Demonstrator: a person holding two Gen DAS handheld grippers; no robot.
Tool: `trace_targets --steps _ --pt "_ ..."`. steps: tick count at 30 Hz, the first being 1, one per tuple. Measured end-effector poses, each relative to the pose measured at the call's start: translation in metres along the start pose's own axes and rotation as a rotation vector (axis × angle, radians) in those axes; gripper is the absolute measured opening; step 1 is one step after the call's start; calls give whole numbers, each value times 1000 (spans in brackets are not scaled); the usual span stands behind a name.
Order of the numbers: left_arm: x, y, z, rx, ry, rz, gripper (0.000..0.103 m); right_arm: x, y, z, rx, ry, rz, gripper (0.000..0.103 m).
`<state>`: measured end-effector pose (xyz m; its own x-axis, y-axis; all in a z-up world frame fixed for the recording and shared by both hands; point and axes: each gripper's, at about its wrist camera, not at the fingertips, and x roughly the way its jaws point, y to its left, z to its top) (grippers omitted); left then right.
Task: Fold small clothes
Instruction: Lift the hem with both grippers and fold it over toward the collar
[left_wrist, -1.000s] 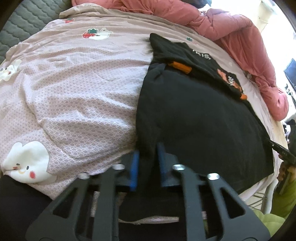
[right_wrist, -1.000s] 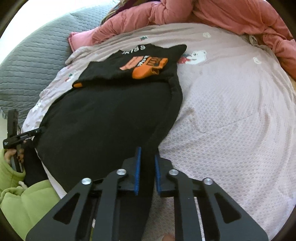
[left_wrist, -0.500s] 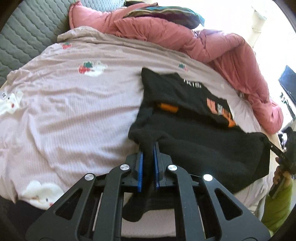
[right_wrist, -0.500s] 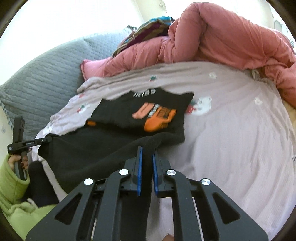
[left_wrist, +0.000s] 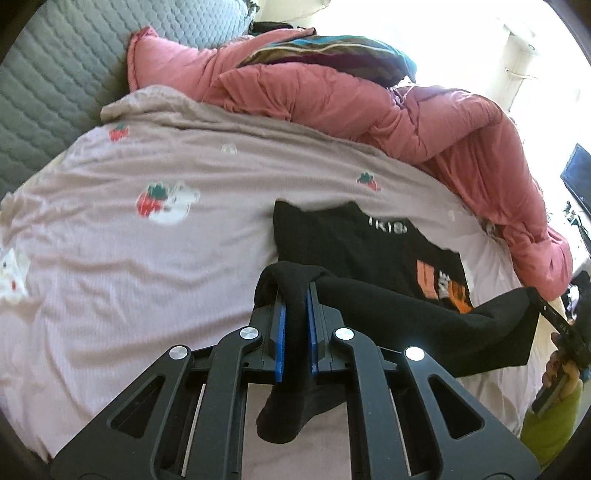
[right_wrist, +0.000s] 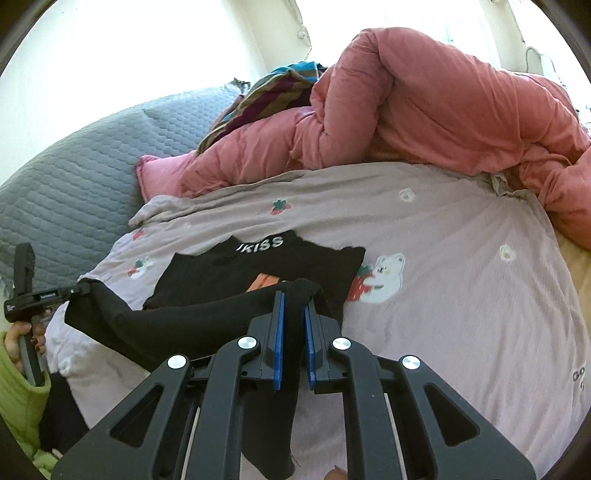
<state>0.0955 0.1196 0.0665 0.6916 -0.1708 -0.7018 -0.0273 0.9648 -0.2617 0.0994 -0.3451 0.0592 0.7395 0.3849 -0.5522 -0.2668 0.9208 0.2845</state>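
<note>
Clearly we are mid-fold: the black garment (left_wrist: 373, 254) lies on the pink bedsheet (left_wrist: 147, 258), its near hem lifted off the bed and stretched between our grippers. Our left gripper (left_wrist: 294, 310) is clenched on one hem corner, our right gripper (right_wrist: 292, 314) on the other. Next, we judge, the hem must travel forward together, level and taut, to land on the printed upper half.

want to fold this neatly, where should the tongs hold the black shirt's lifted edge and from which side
Best at the two ends of the lifted hem, from the near side, as now. The left tongs and right tongs each pinch one corner of the black shirt, so the edge hangs between them, sagging slightly, and can likely carry forward over the printed part still on the bedsheet.
</note>
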Motion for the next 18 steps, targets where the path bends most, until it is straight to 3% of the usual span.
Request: trace_targets --steps 9,18 --pt "45 -9 37 30 -17 59 3 43 -21 13 66 42 -57 9" --pt "95 3 31 -8 34 77 4 86 -31 10 95 109 -113 9"
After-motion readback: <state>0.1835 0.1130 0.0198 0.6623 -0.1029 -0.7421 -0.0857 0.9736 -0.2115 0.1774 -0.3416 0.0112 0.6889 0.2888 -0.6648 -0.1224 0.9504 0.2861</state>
